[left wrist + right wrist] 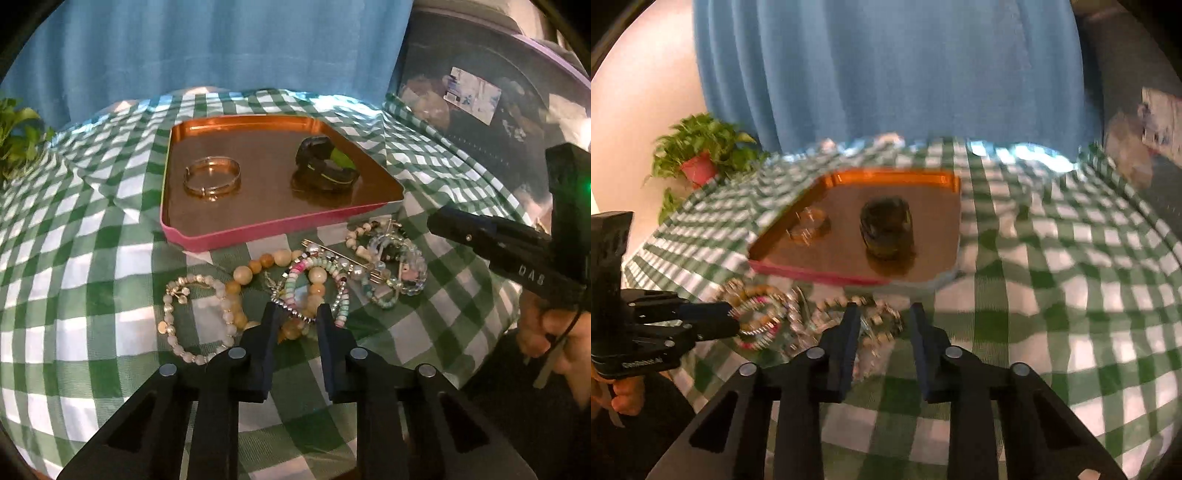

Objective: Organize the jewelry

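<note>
Left wrist view shows my left gripper point(297, 314) low over a heap of bead bracelets point(295, 284) on the green checked cloth point(92, 258), its fingers point(271, 325) parted around a silver bead strand point(293, 312) and some amber beads, not yet pressing them. A pale bead bracelet point(199, 317) lies just left of the heap. Beyond the heap sits a pink-walled tray point(221, 236) holding a gold bangle point(212, 177) and a dark watch point(321, 166), well apart from each other. My right gripper point(884, 314) hovers at the heap's right end near the tray's front edge, fingers point(851, 325) apart and empty; that view is blurred. A potted plant point(701, 155) stands by the far left corner.
</note>
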The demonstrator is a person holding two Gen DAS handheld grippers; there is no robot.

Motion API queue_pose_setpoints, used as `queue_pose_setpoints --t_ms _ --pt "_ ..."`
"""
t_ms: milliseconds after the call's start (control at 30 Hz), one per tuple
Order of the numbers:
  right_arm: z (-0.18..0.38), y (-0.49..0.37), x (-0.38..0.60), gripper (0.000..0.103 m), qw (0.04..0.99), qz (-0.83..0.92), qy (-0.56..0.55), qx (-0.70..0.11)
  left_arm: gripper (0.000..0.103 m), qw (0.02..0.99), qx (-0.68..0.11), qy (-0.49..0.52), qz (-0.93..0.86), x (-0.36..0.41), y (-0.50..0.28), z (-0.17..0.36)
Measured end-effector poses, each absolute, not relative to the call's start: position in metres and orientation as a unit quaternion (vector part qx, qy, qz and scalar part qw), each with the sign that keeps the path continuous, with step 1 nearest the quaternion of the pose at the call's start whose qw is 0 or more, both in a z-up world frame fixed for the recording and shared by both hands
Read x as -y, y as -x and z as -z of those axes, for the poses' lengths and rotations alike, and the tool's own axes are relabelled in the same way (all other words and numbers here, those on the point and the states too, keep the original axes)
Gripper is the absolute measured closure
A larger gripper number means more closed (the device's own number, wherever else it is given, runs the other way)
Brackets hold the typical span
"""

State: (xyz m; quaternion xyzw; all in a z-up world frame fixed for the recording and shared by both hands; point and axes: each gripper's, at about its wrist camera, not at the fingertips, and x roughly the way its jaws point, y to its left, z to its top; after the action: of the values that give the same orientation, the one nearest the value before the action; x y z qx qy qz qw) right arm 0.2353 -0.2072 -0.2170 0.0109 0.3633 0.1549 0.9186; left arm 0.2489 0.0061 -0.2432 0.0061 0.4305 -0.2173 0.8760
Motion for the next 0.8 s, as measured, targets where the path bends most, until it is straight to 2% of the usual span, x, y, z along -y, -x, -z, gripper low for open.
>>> queue_pose_setpoints --t_ms 100,233,567,800 --pt "0.222 -0.242 0.210 0.080 0.912 -0.166 -0.033 -0.375 0.084 0.873 -0.433 0.001 0.224 -0.008 -0.249 0.245" --pt "0.230 -0.245 0.210 0.080 0.904 -0.167 -0.030 -0.391 0.093 0.869 -0.436 0.029 0.231 -0.015 -0.252 0.245" --pt "0.234 -0.243 0.211 0.080 0.900 -0.166 -0.020 -0.403 0.092 0.868 -0.443 0.032 0.223 -0.015 -0.251 0.241" --pt "0.238 -0.242 0.210 0.079 0.897 -0.163 -0.013 -0.410 0.091 0.862 -0.450 0.072 0.222 -0.031 -0.253 0.242"
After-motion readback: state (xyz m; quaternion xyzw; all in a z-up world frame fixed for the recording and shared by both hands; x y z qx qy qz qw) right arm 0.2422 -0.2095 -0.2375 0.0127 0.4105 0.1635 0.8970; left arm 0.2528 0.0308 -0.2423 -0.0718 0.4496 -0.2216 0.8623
